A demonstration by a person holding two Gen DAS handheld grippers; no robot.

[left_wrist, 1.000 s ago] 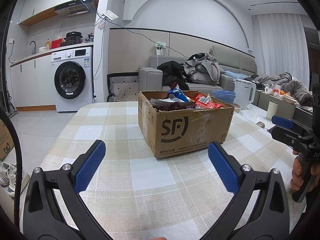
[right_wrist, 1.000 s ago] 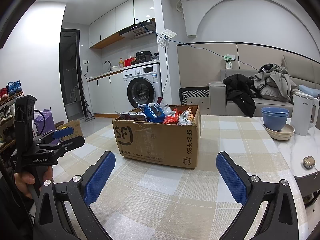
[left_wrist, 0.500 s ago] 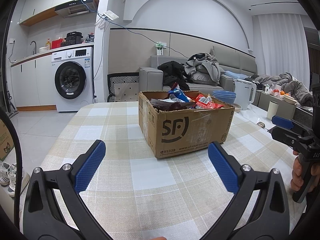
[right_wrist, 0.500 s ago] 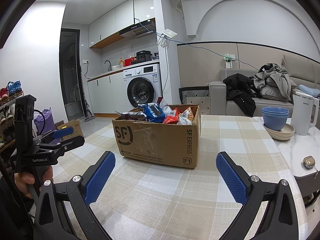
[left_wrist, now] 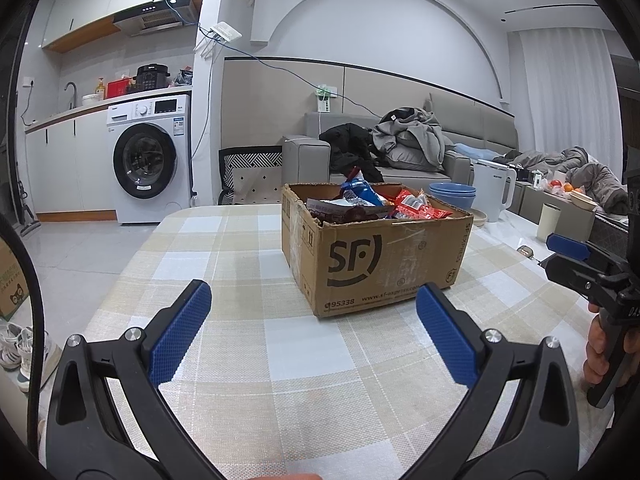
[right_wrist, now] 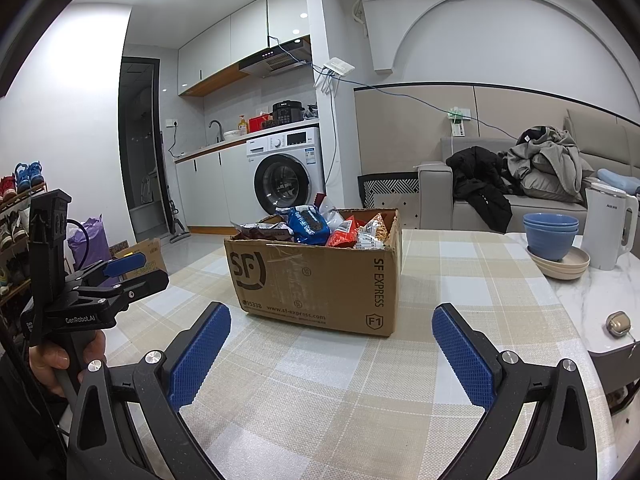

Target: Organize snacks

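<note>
A brown SF cardboard box [left_wrist: 384, 264] stands on the checked tablecloth, open at the top and full of snack bags: a blue one [left_wrist: 360, 190], red ones [left_wrist: 420, 208] and a dark one [left_wrist: 344, 214]. The box also shows in the right wrist view [right_wrist: 316, 280] with the blue bag [right_wrist: 306, 226]. My left gripper [left_wrist: 314, 312] is open and empty, a short way in front of the box. My right gripper [right_wrist: 332, 340] is open and empty, also just short of the box. Each gripper shows at the edge of the other's view.
The table [right_wrist: 320, 400] has a checked cloth. Stacked blue bowls [right_wrist: 552, 236] on a beige plate and a white kettle [right_wrist: 610, 226] stand at the right on a marble top. A small round object [right_wrist: 618, 324] lies near the right edge. A washing machine and sofa are behind.
</note>
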